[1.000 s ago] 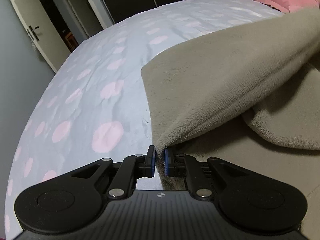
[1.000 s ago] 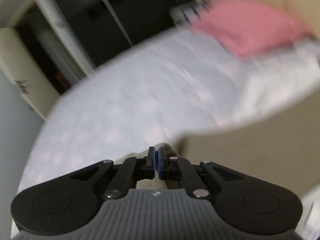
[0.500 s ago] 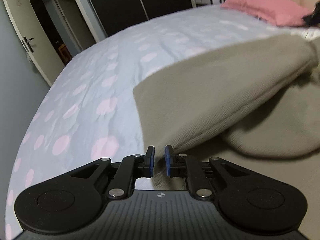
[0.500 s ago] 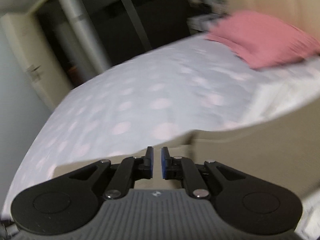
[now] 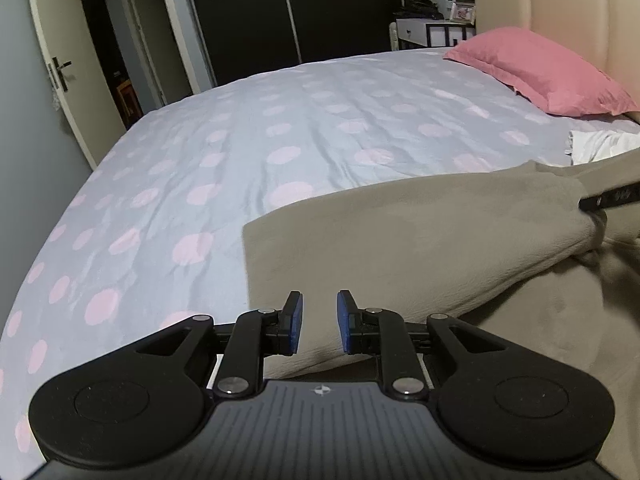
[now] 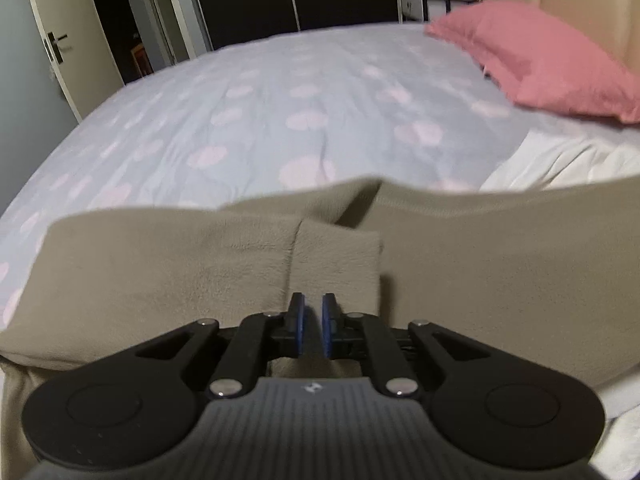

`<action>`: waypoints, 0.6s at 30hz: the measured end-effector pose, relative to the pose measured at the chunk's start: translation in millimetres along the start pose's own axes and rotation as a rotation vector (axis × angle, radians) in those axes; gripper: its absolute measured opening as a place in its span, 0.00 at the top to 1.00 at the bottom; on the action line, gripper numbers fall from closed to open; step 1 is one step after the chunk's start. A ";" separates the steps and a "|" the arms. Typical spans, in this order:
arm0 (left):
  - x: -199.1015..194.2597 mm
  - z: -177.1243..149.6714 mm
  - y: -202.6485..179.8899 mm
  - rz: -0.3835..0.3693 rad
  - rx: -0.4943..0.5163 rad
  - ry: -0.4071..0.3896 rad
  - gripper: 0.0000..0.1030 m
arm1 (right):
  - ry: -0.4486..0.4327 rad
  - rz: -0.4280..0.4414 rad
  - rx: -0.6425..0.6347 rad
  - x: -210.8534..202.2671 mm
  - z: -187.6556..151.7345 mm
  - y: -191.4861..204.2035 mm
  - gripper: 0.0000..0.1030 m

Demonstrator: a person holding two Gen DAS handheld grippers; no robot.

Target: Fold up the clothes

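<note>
A beige fleece garment (image 5: pixel 400 240) is spread over the near side of the bed (image 5: pixel 280 140), with one layer doubled over another so that a soft fold edge runs across the left wrist view. In the right wrist view a cuff-like end of the garment (image 6: pixel 336 260) is seen lying on top of the folded body, apparently laid inward so that the outline is squared for the next fold.

The left tool (image 5: pixel 319 322) is held with its blue pads spread apart, nothing between them, just above the near edge of the folded layer; the cloth is judged to be released and resting under its own weight. The right tool (image 6: pixel 312 326) is held with a narrow gap between its pads, over the cuff-like end; no cloth is seen pinched there, though the view is somewhat blurred. Part of the right tool (image 5: pixel 610 198) is also caught at the far right of the left wrist view, close to the bunched end of the fold.

Further out, a pink pillow (image 5: pixel 540 76) is set against the padded headboard (image 5: pixel 560 8), some white fabric (image 6: pixel 560 160) is lying beyond the garment, and a door (image 5: pixel 60 60) is seen at the left.
</note>
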State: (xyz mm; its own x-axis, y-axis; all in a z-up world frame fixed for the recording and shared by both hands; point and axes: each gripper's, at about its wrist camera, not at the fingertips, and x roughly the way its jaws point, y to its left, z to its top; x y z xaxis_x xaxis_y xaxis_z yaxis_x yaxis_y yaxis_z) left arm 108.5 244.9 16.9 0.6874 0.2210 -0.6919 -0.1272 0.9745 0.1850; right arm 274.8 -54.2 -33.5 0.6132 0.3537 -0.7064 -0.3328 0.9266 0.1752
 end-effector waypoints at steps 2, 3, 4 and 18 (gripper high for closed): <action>-0.2 3.3 -9.9 -0.009 0.012 0.000 0.83 | -0.032 -0.003 0.009 -18.4 7.3 -5.7 0.89; -0.8 4.7 -14.8 -0.014 0.018 -0.002 0.83 | -0.056 -0.014 0.020 -30.4 14.0 -11.3 0.89; -2.1 6.1 -19.7 -0.019 0.025 -0.008 0.83 | -0.079 -0.028 0.034 -41.1 18.6 -18.6 0.89; -11.4 5.4 -71.4 -0.053 0.144 -0.018 0.81 | -0.442 -0.323 0.373 -244.4 -0.7 -216.0 0.60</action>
State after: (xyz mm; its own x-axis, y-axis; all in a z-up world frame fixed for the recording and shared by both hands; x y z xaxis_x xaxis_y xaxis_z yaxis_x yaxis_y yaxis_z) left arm 113.7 172.5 15.3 0.7036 0.1673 -0.6906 0.0128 0.9687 0.2477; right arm 196.3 -340.9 100.8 0.9031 -0.0038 -0.4295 0.1390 0.9488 0.2837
